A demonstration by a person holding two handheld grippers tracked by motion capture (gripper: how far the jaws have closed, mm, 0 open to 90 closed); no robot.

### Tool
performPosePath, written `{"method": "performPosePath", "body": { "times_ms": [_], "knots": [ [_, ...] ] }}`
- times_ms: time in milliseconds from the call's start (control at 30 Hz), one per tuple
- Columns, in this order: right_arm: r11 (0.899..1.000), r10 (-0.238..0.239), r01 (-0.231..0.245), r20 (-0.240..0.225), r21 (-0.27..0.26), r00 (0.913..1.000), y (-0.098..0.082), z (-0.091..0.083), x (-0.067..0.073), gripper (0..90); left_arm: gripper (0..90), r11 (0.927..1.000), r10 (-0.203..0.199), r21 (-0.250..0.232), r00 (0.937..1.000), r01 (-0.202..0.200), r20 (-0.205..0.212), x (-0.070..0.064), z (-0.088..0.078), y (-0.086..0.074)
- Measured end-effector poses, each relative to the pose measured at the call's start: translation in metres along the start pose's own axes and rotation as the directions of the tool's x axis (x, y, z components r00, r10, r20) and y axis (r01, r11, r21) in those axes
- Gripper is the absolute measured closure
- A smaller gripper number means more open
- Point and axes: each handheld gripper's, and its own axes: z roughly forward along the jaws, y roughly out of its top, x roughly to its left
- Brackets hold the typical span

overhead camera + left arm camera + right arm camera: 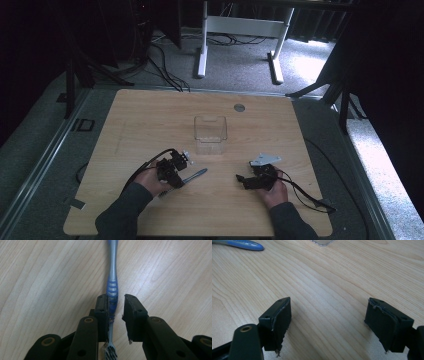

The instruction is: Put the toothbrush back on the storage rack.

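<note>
Toothbrush [112, 287], blue and silver-grey, lies flat on the wooden table [150, 115], in the lower left of the high view, its handle running up and right from the left gripper [175, 172]. No brand or writing can be read on it; the blue grip section bears only pale ribs. In the left gripper view it runs straight up the middle of the frame, bristle head at the bottom edge between the two black jaws, handle end leaving at the top. The jaws stand narrow around the ribbed neck: the left-hand pad touches the brush, while a sliver of table shows between the brush and the right-hand pad, so the grip is not yet closed on it.

The right gripper [257, 177] rests low on the table in the lower right of the high view, well apart from the brush, with its jaws spread wide and nothing but bare wood between them. In the right gripper view the blue handle tip sits at the upper left corner.

A clear plastic box [210, 134] stands at the table's centre, above and between the two grippers, near the brush but not touching it.
</note>
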Motion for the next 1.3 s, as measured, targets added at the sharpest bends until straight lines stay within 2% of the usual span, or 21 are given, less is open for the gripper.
{"method": "performPosePath", "body": {
  "times_ms": [333, 633, 1133, 1300],
  "knots": [
    [1.0, -0.001, 0.001, 0.0, 0.0, 1.0, 0.0, 0.0, 0.0, 20.6, 74.4, 0.9997, 0.002, 0.025, 0.9999, -0.002, 0.013, 0.002, 0.007, -0.001],
    [1.0, 0.0, 0.0, 0.0, 0.0, 1.0, 0.0, 0.0, 0.0, 20.5, 76.9, 0.9982, 0.021, 0.056, 0.9997, -0.02, -0.01, 0.0, 0.011, 0.003],
    [1.0, 0.0, 0.0, 0.0, 0.0, 1.0, 0.0, 0.0, 0.0, 20.6, 77.3, 0.9976, 0.032, 0.061, 0.9994, -0.031, -0.016, -0.001, 0.013, 0.006],
    [1.0, 0.0, 0.0, 0.0, 0.0, 1.0, 0.0, 0.0, 0.0, 20.6, 78.8, 0.9971, 0.047, 0.061, 0.9986, -0.046, -0.023, -0.003, 0.013, 0.006]
  ]
}}
